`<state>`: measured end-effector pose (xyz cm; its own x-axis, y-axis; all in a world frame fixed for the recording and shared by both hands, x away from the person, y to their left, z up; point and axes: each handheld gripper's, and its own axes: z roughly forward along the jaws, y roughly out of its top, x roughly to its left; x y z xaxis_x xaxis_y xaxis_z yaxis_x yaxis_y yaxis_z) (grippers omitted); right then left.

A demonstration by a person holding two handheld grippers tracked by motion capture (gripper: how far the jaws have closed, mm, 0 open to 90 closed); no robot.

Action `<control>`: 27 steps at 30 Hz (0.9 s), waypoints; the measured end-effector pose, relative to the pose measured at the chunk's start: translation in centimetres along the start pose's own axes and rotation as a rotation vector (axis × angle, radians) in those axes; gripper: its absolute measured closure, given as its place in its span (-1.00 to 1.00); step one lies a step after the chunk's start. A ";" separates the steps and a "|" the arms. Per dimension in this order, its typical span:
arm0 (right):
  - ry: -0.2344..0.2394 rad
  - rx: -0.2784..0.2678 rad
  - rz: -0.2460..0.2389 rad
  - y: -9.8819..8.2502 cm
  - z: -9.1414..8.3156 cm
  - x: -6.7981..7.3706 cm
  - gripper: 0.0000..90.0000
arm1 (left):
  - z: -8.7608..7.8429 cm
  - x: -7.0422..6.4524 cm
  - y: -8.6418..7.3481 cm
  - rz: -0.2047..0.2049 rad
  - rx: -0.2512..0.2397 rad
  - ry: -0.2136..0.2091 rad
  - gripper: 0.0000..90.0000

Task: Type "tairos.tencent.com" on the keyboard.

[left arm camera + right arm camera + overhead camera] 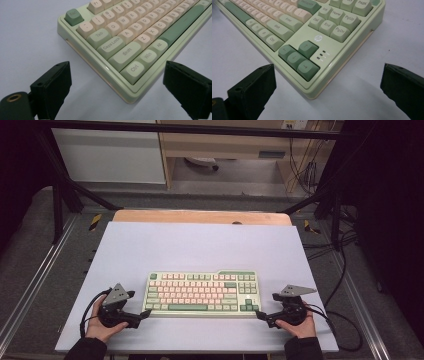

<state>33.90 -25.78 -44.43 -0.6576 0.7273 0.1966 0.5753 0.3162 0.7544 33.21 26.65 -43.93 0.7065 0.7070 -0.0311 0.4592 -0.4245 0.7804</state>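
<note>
Black left hand-held gripper (145, 314) and right hand-held gripper (258, 314) held gaping at near corners of pale-green-and-cream plastic keyboard (202, 293); two-sided lift probably intended.

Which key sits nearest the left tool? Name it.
The Ctrl key, at the keyboard's near corner between the open jaws; Win, Alt and Shift lie farther back.

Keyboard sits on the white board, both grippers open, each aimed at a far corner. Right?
Not quite. Each gripper aims at a near corner of the keyboard, not a far one: the left gripper at the Ctrl corner, per the left gripper view, the right gripper at the arrow-key corner. Both are open, on the white board.
</note>
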 end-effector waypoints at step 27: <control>-0.005 0.001 -0.002 0.0 -0.1 0.0 -0.98 | -0.9 -1.0 1.3 -0.013 -0.062 0.005 -0.30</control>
<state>33.84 -25.78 -44.40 -0.6562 0.7298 0.1920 0.5743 0.3179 0.7544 32.62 25.88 -42.37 0.6976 0.7155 -0.0385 0.4339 -0.3791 0.8173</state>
